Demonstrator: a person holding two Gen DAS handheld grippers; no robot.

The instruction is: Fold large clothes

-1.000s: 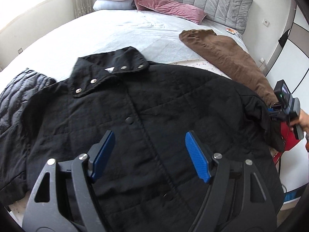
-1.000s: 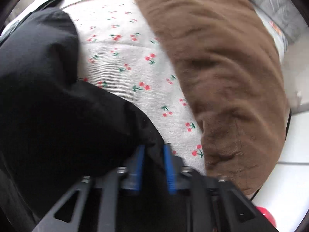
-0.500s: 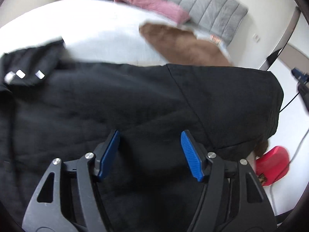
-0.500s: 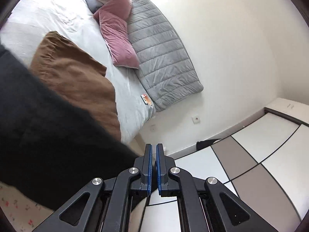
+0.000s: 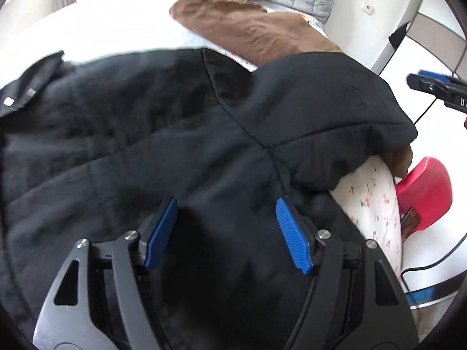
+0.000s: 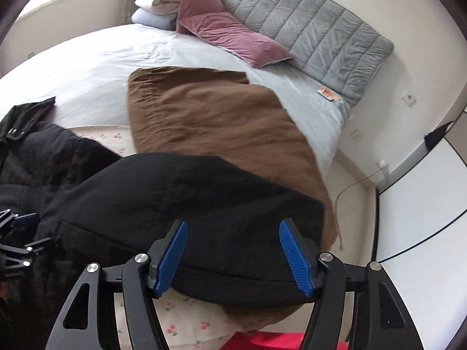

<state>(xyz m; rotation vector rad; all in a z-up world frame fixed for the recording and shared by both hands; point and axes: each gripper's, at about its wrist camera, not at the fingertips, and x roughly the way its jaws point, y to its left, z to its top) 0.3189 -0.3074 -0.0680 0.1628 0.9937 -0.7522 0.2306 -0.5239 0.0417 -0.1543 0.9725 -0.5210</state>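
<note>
A black quilted jacket [image 5: 175, 145] lies spread on the bed, its collar with snaps at the left. Its right sleeve [image 6: 189, 198] lies laid over near the bed's edge. My left gripper [image 5: 227, 230] hovers over the jacket's body by the sleeve seam; its jaws are opening and the fabric lies below them, not pinched. My right gripper [image 6: 233, 256] hangs above the sleeve, jaws opening, with nothing pressed between the blue pads. In the left wrist view the right gripper [image 5: 432, 87] shows at the right edge. The left gripper [image 6: 17, 233] peeks in at the left of the right wrist view.
A brown garment [image 6: 219, 125] lies beyond the jacket on the bed [image 6: 87, 67]. Pink pillows [image 6: 233, 32] and a grey headboard [image 6: 306, 29] are at the far end. A red object [image 5: 426, 192] sits on the floor beside the floral sheet [image 5: 370, 192]; a cable [image 6: 350, 186] runs along the floor.
The right gripper let go of the black sleeve, rose and opened its jaws. The left gripper slid right across the jacket toward the sleeve seam, and the collar shifted to the left edge.
</note>
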